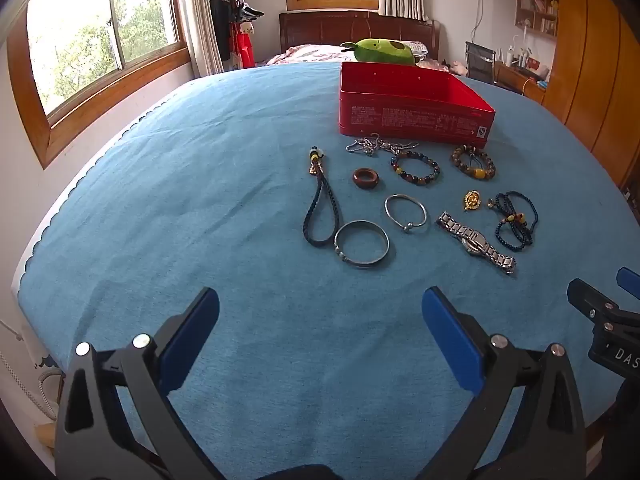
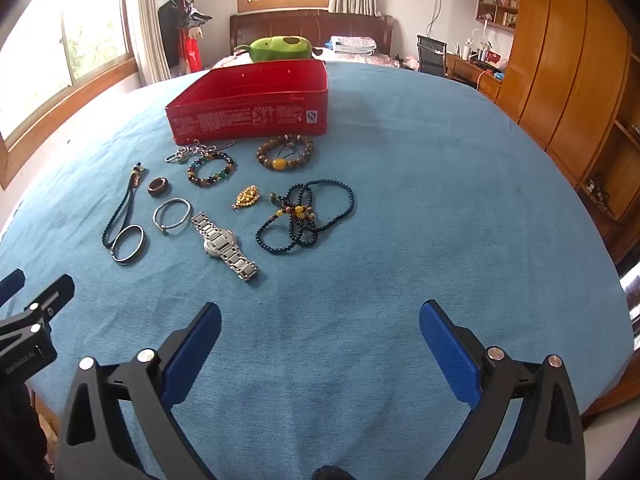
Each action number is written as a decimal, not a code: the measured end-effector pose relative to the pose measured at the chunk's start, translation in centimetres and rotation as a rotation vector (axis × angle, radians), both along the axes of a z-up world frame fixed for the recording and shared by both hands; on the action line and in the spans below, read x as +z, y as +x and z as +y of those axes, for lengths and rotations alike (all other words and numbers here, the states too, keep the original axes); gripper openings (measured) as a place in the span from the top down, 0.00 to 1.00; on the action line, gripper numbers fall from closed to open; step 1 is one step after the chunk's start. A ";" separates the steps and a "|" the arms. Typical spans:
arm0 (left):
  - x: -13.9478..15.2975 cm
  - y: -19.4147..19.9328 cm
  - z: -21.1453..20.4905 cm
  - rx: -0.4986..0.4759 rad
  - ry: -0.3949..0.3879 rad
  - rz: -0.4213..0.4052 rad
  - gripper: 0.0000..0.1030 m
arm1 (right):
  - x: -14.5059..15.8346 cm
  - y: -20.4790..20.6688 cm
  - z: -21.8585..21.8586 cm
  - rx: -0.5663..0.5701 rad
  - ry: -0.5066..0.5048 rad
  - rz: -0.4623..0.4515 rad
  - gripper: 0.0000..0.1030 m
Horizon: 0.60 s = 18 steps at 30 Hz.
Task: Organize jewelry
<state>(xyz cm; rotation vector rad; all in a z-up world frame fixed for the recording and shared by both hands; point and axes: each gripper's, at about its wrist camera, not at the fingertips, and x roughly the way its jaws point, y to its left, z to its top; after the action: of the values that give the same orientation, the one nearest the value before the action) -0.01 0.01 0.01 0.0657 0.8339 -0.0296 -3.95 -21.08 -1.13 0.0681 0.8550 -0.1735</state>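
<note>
Both grippers are hovering over a table draped in a blue cloth [image 1: 160,200], each tilting downward. The left gripper [image 1: 320,320] is standing wide open with nothing between its blue pads; the right gripper [image 2: 320,332] is likewise gaping and empty. The jewelry is lying loose on the cloth, ahead of the fingers and in front of an open red tin [image 1: 412,116]. Nearest the tin are lying a silver chain [image 1: 376,146] and two bead bracelets [image 1: 415,168], [image 1: 474,161]. Closer in are resting a brown ring [image 1: 365,178], a braided cord [image 1: 320,208], two silver bangles [image 1: 361,244], [image 1: 405,212], a gold pendant [image 1: 472,200], a metal watch [image 1: 476,242] and dark blue beads [image 1: 514,220].
</note>
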 end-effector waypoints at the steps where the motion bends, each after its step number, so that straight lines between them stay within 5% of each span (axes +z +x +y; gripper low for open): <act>1: 0.0 0.0 0.0 -0.001 0.000 0.001 0.03 | 0.0 0.0 0.0 0.000 0.001 0.001 0.03; 18: 0.3 -0.1 -0.2 -0.003 0.005 -0.002 0.03 | 0.2 -0.1 0.1 0.003 0.001 -0.002 0.03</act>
<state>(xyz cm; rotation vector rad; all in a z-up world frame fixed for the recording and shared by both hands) -0.07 -0.21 0.32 0.0714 0.8322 -0.0303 -4.06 -20.95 -0.90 0.0679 0.8536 -0.1706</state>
